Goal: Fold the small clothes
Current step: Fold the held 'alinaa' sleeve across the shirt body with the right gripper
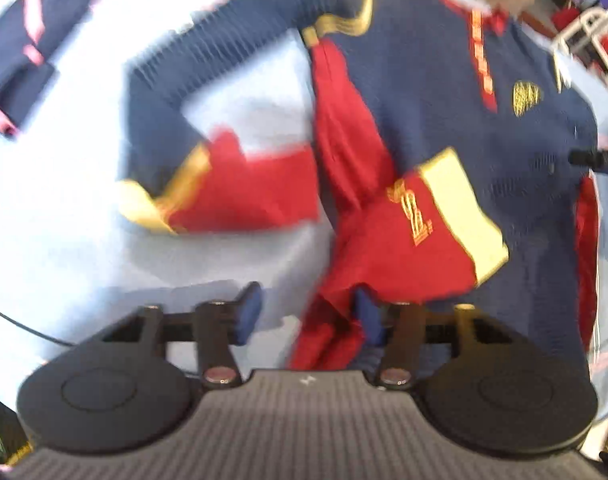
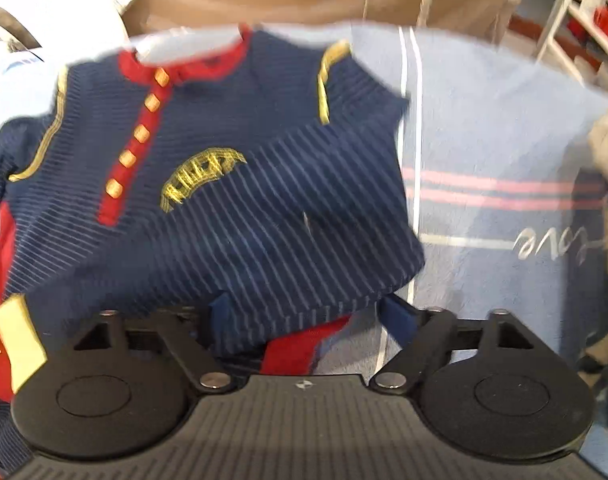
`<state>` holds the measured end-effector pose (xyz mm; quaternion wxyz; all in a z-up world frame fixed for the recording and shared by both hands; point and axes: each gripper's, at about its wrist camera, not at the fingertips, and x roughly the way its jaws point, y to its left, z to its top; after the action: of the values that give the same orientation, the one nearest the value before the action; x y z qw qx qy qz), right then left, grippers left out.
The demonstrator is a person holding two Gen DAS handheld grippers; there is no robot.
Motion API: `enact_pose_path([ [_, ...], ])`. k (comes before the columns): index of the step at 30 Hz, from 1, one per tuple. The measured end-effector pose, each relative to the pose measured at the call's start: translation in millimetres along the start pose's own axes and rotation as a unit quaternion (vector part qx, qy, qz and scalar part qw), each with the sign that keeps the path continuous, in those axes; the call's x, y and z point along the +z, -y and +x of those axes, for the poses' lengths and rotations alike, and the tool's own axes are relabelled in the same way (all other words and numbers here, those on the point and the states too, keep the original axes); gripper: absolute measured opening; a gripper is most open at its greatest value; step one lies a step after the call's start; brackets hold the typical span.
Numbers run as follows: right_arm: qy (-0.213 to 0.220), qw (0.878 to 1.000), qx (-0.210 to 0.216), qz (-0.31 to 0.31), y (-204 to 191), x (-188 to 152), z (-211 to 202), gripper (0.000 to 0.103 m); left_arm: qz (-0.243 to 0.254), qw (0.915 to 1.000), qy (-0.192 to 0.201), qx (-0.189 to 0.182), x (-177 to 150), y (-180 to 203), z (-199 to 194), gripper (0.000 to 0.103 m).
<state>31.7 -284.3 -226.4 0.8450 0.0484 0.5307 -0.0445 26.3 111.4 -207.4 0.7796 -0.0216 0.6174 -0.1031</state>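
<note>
1. Left gripper [image 1: 308, 316]: jaws standing partly apart, not pinching. Red cloth of the shorts [image 1: 388, 240] is hanging down between the blue pads w/ a gap on the left side; whether it's touching the right pad [image 1: 368, 320] I can't tell (motion blur).
2. Right gripper [image 2: 310, 316]: jaws spread wide, nothing clamped. Bottom hem of the navy striped top [image 2: 232, 216] is lying between the fingers, red cloth peeking out under it.
3. The top is lying face up on the light-blue bed cover [image 2: 504, 140], collar pointing to the cover's far edge, placket w/ gold buttons and a yellow crest showing.
4. In the left view one sleeve [image 1: 160, 92] is stretching out sideways over the cover, red cuff at its end.
5. Folded navy garment [image 1: 28, 52] w/ pink trim is sitting well apart, twd the cover's far left corner.
</note>
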Motion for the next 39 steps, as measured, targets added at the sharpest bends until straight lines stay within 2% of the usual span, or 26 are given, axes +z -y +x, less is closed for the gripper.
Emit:
enact_pose_path([
  [3,0.032,0.998,0.042,-0.027,-14,-5,-17,0.103,-0.017,0.9992,0.032,0.016,3,-15,-15,0.060],
  [5,0.010,0.997,0.067,-0.036,-21,-9,-7,0.103,-0.056,0.9979,0.032,0.007,2,-30,-13,0.060],
  [6,-0.009,0.997,0.065,-0.029,-22,-12,3,0.103,-0.087,0.9957,0.030,-0.007,1,-39,-11,0.060],
  [7,-0.023,0.998,0.051,-0.027,-22,-14,13,0.103,-0.120,0.9920,0.030,-0.028,0,-50,-8,0.060],
  [9,-0.020,0.999,0.028,-0.037,-30,-13,13,0.103,-0.189,0.9790,0.037,-0.068,-8,-65,-1,0.060],
  [11,-0.003,0.998,0.039,-0.043,-41,-9,0,0.103,-0.222,0.9718,0.055,-0.057,-13,-69,-6,0.060],
  [12,0.007,0.997,0.053,-0.053,-48,-7,-7,0.103,-0.217,0.9728,0.073,-0.037,-14,-68,-13,0.060],
  [14,0.019,0.993,0.090,-0.076,-63,-2,-21,0.103,-0.172,0.9793,0.106,-0.010,-11,-63,-23,0.065],
  [15,0.016,0.989,0.121,-0.085,-71,0,-25,0.103,-0.152,0.9824,0.109,0.000,-9,-63,-26,0.071],
  [18,-0.014,0.971,0.216,-0.101,-106,13,-25,0.103,-0.108,0.9909,0.076,0.029,-8,-59,-23,0.071],
  [20,-0.017,0.954,0.270,-0.133,-142,21,-24,0.103,-0.088,0.9929,0.070,0.038,-16,-57,-22,0.071],
  [22,-0.017,0.931,0.318,-0.181,-184,26,-23,0.103,-0.081,0.9934,0.067,0.047,-26,-59,-24,0.072],
  [24,-0.045,0.911,0.364,-0.188,-223,34,-10,0.103,-0.070,0.9936,0.065,0.060,-36,-64,-27,0.073],
  [25,-0.071,0.912,0.369,-0.164,-240,38,0,0.103,-0.058,0.9935,0.066,0.072,-41,-65,-27,0.076],
  [28,-0.109,0.933,0.330,-0.089,-278,47,24,0.103,-0.038,0.9928,0.059,0.097,-54,-73,-29,0.079],
  [30,-0.133,0.946,0.278,-0.102,-305,47,37,0.103,-0.050,0.9928,0.058,0.092,-61,-82,-32,0.081],
  [31,-0.148,0.949,0.249,-0.123,-318,44,45,0.099,-0.058,0.9926,0.058,0.089,-63,-88,-33,0.084],
  [32,-0.159,0.950,0.230,-0.137,-326,40,51,0.080,-0.065,0.9924,0.058,0.087,-65,-92,-34,0.085],
  [33,-0.174,0.948,0.223,-0.143,-331,35,57,0.049,-0.072,0.9922,0.057,0.084,-66,-96,-33,0.087],
  [34,-0.188,0.945,0.232,-0.134,-332,31,63,0.032,-0.076,0.9921,0.055,0.083,-66,-99,-32,0.087],
  [35,-0.191,0.941,0.254,-0.117,-329,29,68,0.008,-0.080,0.9919,0.054,0.082,-65,-103,-32,0.087],
  [36,-0.189,0.939,0.266,-0.107,-326,28,66,0.008,-0.083,0.9918,0.056,0.080,-64,-105,-32,0.087],
  [37,-0.177,0.944,0.257,-0.103,-323,30,62,0.008,-0.085,0.9915,0.059,0.079,-63,-106,-33,0.087],
  [38,-0.158,0.948,0.260,-0.093,-318,37,52,0.008,-0.086,0.9910,0.066,0.079,-61,-107,-35,0.087],
  [39,-0.130,0.948,0.280,-0.074,-308,46,39,0.008,-0.087,0.9905,0.074,0.077,-58,-108,-38,0.087],
])
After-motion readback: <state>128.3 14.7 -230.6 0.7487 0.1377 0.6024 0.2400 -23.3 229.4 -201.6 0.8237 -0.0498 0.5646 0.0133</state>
